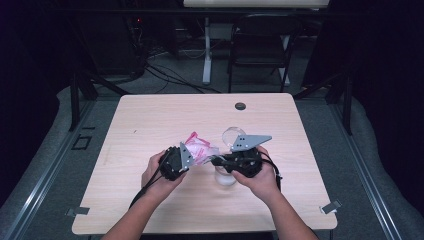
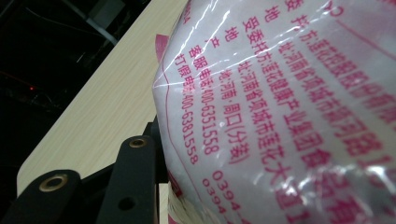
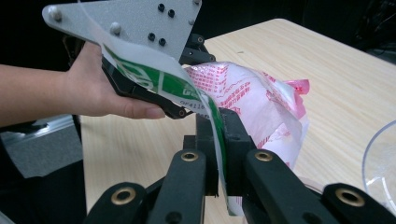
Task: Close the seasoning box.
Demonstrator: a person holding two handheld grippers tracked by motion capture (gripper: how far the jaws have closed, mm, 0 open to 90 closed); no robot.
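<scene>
The plastic packet (image 1: 199,148) stretches between our grippers: right gripper (image 3: 219,154) clamps its edge, left gripper (image 1: 186,161) grips its other end.

clear plastic packet (image 1: 200,148) printed in pink, held crumpled above table, beside glass bowl (image 1: 226,176).

Dark room, grey floor (image 1: 50,150), folding chair (image 1: 260,45) behind table (image 1: 165,115)
</scene>
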